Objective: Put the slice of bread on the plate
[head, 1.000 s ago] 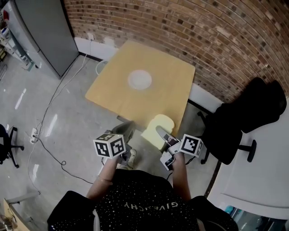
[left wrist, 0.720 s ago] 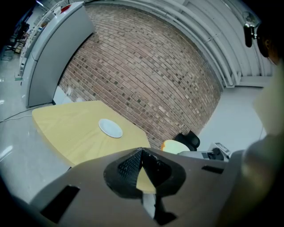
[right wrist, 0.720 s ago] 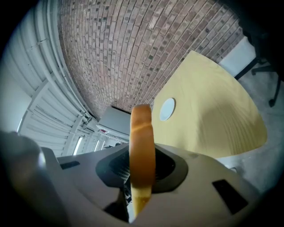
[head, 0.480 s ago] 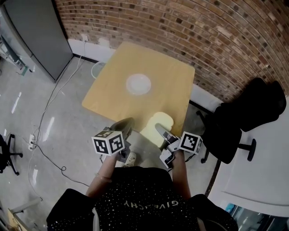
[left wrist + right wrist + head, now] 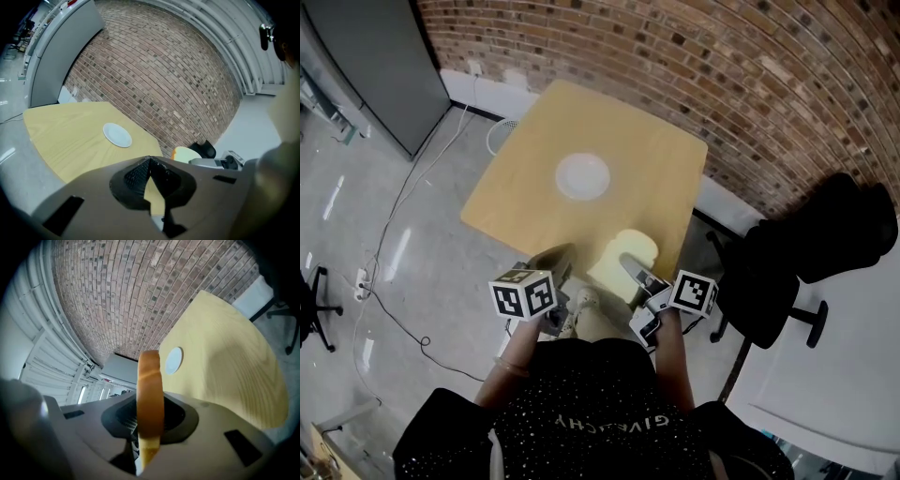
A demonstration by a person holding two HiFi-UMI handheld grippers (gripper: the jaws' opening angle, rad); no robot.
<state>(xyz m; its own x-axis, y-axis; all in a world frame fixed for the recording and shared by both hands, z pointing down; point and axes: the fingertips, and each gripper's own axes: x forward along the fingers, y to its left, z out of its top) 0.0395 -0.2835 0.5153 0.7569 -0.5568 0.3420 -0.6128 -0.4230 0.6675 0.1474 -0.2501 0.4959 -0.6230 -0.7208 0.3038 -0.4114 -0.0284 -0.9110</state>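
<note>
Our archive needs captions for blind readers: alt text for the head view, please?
The right claw holds a slice of bread at the near edge of the yellow table; the white plate sits empty farther on, mid-table. The left claw, shut and empty, is alongside.

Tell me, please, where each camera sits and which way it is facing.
Head view: on the person's head, looking steeply down at the table, plate and floor; shows both forearms, the left gripper, and the right gripper holding the bread.
Left gripper view: on the left gripper, facing across the table to the brick wall; its jaws are together.
Right gripper view: on the right gripper, facing the table; its jaws clamp the bread edge-on.
Shared: both gripper views show the plate.
</note>
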